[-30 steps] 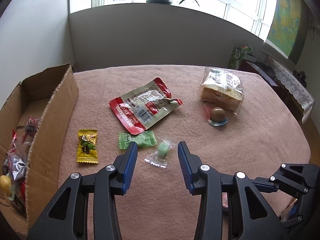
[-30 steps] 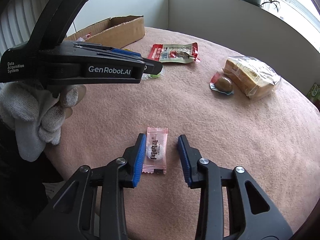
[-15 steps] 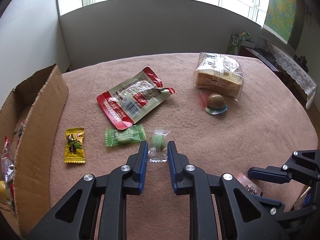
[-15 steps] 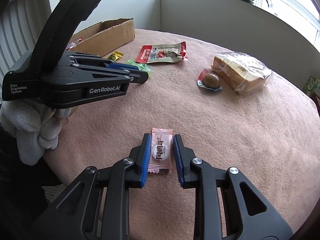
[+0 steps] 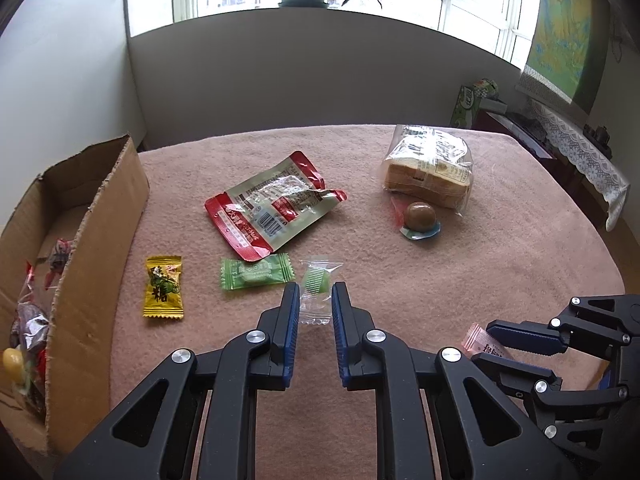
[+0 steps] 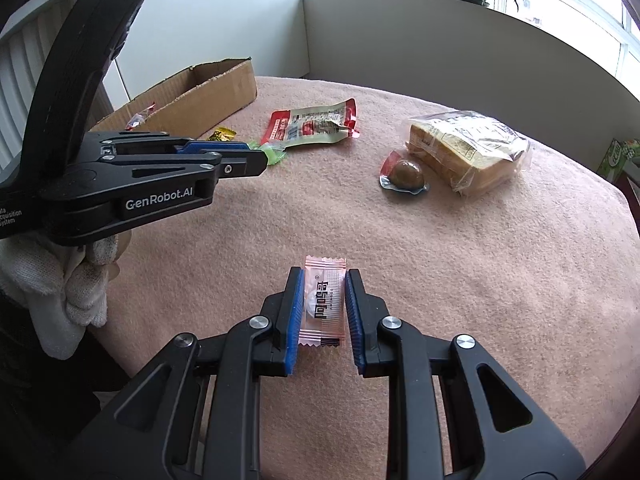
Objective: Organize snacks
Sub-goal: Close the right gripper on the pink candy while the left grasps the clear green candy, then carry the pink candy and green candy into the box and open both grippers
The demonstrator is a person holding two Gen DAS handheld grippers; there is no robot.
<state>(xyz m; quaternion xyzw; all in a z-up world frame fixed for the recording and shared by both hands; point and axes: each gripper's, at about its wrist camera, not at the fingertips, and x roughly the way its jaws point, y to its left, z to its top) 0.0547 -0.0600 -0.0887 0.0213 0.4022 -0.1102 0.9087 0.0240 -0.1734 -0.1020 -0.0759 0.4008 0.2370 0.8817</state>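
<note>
At the table's left edge your cardboard box (image 5: 100, 216) stands open, its near wall running along that edge; inside lie crinkled wrapped snacks (image 5: 28, 320), piled toward the near end, with bare floor further back. Just right of the box wall lies a yellow candy (image 5: 163, 286), then a green packet (image 5: 256, 276). Your left gripper (image 5: 315, 300) is clamped on a clear-wrapped green candy (image 5: 316, 280), the pads pinching its wrapper. Behind it, toward the table's middle, sits a red-edged pouch (image 5: 276, 210). Toward the far right corner a bagged bread loaf (image 5: 430, 168) touches a brown ball in foil (image 5: 420, 216). The cloth (image 5: 500, 264) between those and the near edge lies bare. Near the table's near right edge your right gripper (image 6: 322, 300) is closed tight on a pink candy (image 6: 323, 300), which rests on the cloth.
</note>
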